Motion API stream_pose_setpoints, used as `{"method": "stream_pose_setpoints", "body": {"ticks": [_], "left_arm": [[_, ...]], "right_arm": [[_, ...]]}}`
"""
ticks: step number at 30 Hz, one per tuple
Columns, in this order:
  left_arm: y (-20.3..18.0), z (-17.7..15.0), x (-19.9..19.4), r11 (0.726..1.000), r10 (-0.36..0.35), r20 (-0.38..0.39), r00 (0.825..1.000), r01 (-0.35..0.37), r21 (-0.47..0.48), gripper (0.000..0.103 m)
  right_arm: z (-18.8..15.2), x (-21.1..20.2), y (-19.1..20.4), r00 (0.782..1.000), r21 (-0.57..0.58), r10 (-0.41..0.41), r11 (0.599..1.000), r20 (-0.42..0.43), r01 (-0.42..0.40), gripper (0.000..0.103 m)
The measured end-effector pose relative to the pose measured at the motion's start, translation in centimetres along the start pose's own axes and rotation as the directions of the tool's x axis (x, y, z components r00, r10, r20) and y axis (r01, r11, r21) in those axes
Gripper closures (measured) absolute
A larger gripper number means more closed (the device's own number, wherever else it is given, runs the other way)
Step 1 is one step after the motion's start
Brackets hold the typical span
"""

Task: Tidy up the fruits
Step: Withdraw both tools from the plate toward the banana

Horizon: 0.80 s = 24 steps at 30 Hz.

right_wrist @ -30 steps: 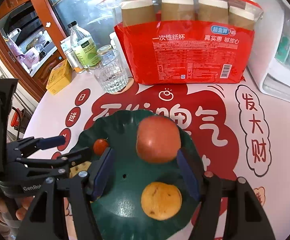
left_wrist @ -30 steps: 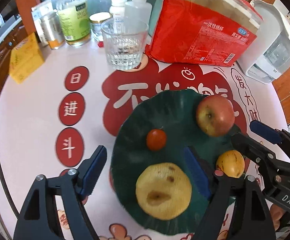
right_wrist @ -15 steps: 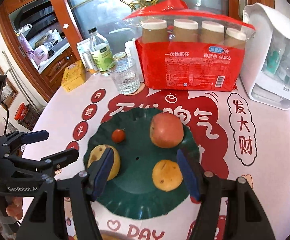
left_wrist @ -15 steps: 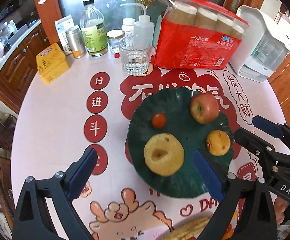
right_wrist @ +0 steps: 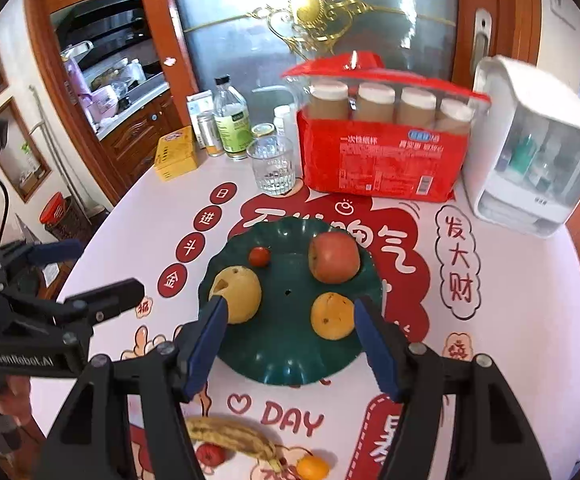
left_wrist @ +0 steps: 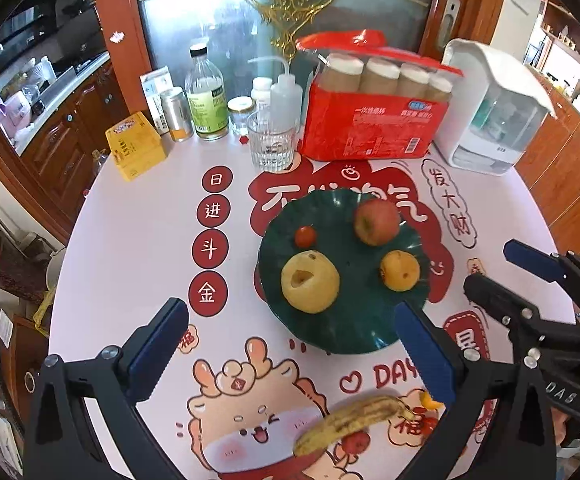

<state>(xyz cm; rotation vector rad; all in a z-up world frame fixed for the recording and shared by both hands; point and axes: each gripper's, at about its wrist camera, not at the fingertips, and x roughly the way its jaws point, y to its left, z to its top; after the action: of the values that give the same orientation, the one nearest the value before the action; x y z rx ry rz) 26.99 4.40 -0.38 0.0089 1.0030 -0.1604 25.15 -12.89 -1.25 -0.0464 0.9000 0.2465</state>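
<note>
Left wrist view: my left gripper (left_wrist: 290,344) is opening, empty; right gripper (right_wrist: 287,340) is spread, empty. Plate (left_wrist: 350,332) holds four fruits; banana (left_wrist: 354,420) waits at six o'clock for pickup.

Apple (left_wrist: 377,222), pear (left_wrist: 310,282), orange (left_wrist: 400,270), tomato (left_wrist: 305,236) on green plate (left_wrist: 346,332), banana (left_wrist: 354,418) nr edge

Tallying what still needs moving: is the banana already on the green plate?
No, the banana lies on the tablecloth in front of the green plate, apart from it.
</note>
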Motion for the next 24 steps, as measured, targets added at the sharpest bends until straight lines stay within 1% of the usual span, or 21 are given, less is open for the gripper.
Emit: {"method": "stream_pose_setpoints", "body": {"ticks": [7,15,17,22,24], "left_arm": [[-1.7,-1.8,-3.9,1.0,0.021,0.046,0.999,-0.022,0.015,0.001],[-2.9,-4.5,-7.4,1.0,0.005,0.08,0.997,-0.005,0.006,0.001],[-3.3,-5.4,-8.4,1.0,0.008,0.099,0.995,-0.009,0.011,0.001],[-4.3,-7.6,-9.9,1.0,0.002,0.127,0.992,-0.005,0.029,0.001],[-4.6,-8.5,-10.4,0.999,-0.009,0.137,0.991,0.003,0.038,0.001]], "right_arm": [[-1.8,-3.9,0.4,0.999,-0.03,0.04,0.999,0.014,-0.039,0.037],[-4.2,-8.7,0.9,0.997,-0.078,0.026,0.997,0.077,-0.02,0.037],[-4.8,-9.6,0.9,0.996,-0.087,0.025,0.996,0.088,-0.018,0.037],[-6.8,-11.6,0.7,0.992,-0.079,0.036,0.996,0.117,-0.027,0.037],[-7.6,-12.1,0.5,0.992,-0.074,0.025,0.997,0.122,-0.016,0.037]]}}
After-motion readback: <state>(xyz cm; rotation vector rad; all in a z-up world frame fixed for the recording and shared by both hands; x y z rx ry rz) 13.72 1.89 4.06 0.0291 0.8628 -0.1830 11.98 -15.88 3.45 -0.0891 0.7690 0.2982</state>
